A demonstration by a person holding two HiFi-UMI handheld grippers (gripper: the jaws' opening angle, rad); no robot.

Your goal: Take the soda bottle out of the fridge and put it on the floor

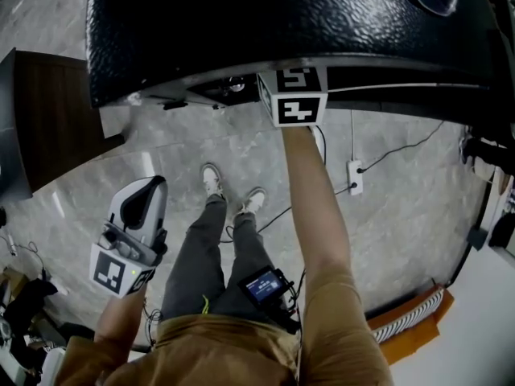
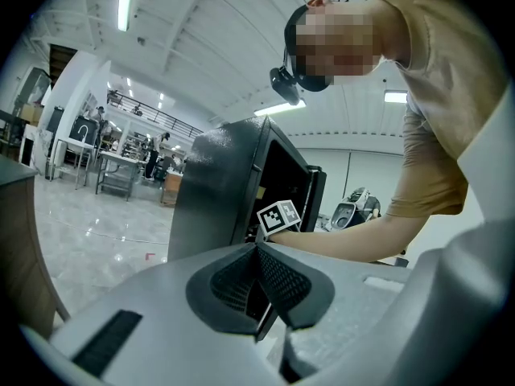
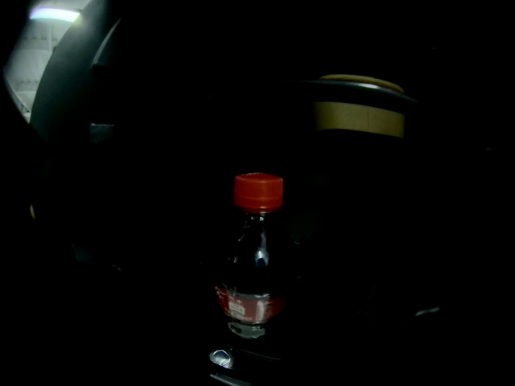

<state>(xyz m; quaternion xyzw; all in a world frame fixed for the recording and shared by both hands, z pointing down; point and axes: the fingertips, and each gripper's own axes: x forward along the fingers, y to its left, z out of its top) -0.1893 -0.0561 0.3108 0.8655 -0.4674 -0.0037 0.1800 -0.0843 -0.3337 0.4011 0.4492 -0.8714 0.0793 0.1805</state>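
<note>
The clear plastic soda bottle (image 3: 256, 256) with a red cap and red label stands upright inside the black pebbled fridge (image 1: 282, 22), untouched. The right hand-held gripper (image 1: 294, 96) reaches in toward it, its jaws spread wide and empty. The left hand-held gripper (image 1: 147, 193) hangs outside, over the grey stone floor (image 1: 402, 215) — jaws together, holding nothing.

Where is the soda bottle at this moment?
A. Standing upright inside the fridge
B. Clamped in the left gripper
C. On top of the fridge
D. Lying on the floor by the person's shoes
A: the right gripper view shows the soda bottle standing upright with its red cap on, in the dark inside of the fridge. The left gripper is shut on nothing.
</note>
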